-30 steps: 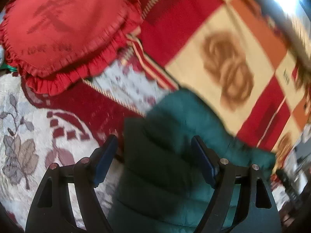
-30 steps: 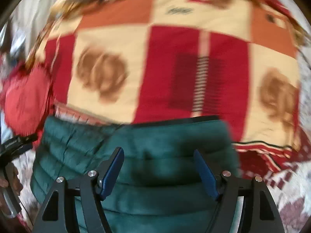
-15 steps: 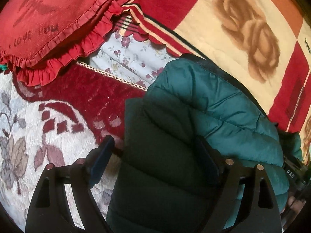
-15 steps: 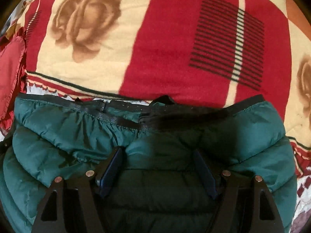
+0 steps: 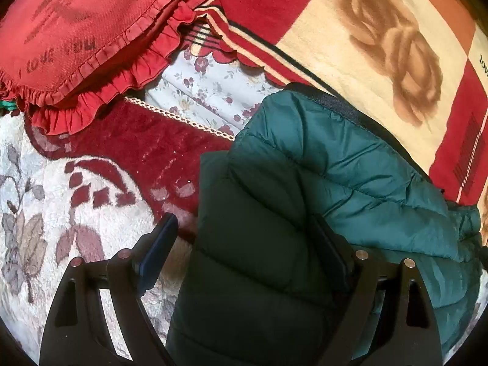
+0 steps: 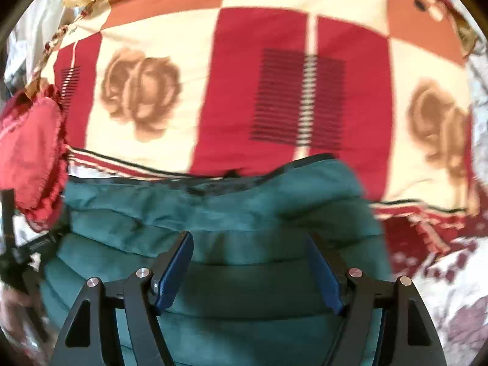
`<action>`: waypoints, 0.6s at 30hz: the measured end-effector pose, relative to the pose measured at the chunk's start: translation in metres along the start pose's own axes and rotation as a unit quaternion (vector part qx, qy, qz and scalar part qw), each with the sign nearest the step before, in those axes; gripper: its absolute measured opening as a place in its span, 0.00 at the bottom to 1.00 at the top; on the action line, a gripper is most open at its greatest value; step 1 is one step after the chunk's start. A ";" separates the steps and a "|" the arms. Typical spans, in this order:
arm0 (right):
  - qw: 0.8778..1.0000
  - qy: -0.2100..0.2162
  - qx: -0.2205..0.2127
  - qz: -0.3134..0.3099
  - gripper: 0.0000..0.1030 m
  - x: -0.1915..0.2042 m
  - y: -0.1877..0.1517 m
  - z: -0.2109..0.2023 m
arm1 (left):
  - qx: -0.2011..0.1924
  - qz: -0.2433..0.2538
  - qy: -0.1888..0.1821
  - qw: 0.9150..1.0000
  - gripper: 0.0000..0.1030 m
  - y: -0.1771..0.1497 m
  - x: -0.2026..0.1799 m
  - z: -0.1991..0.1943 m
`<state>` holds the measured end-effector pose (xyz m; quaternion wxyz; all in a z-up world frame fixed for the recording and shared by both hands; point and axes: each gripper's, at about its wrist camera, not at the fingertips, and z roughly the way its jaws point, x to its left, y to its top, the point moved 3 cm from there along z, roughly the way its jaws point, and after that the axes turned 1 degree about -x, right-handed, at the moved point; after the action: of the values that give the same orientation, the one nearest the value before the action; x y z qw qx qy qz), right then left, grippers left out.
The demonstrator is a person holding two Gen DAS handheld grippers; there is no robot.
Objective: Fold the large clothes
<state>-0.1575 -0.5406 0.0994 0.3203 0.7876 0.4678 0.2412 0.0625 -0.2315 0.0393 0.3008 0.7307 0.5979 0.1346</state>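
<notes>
Left wrist: the quilted green jacket (image 5: 350, 177), black-trimmed and folded, lies on the patterned bedspread (image 5: 76, 219) below the rose blanket (image 5: 381, 45); left gripper (image 5: 244, 250) jaws spread. Right wrist: right gripper (image 6: 250, 262) jaws spread over the jacket; view blurred.

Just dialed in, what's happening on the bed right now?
A person with two handheld grippers is folding a green puffer jacket on a bed. The jacket lies bunched in puffy layers, its dark-trimmed edge against a red and cream rose blanket. The left gripper and the right gripper are both open above the jacket, neither clamped on it. A red heart cushion sits to the left, clear of the jacket.
</notes>
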 end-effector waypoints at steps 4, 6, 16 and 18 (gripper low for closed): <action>0.999 -0.022 0.034 0.031 0.70 -0.026 -0.008 0.024 | -0.001 0.002 0.002 1.000 0.86 0.000 0.000 0.001; 0.997 -0.031 0.044 0.053 0.70 -0.040 -0.016 0.043 | -0.001 0.001 0.000 1.000 0.86 0.001 0.000 0.002; 0.997 -0.044 0.039 0.055 0.74 -0.038 -0.019 0.035 | -0.008 0.012 0.006 1.000 0.86 -0.002 0.000 0.002; 0.997 -0.025 0.023 0.062 0.74 -0.035 -0.017 0.013 | -0.004 0.010 0.003 1.000 0.86 -0.002 0.003 -0.002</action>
<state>-0.1742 -0.5689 0.0755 0.2980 0.8280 0.4153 0.2306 0.0608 -0.2280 0.0389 0.3006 0.7349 0.5910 0.1425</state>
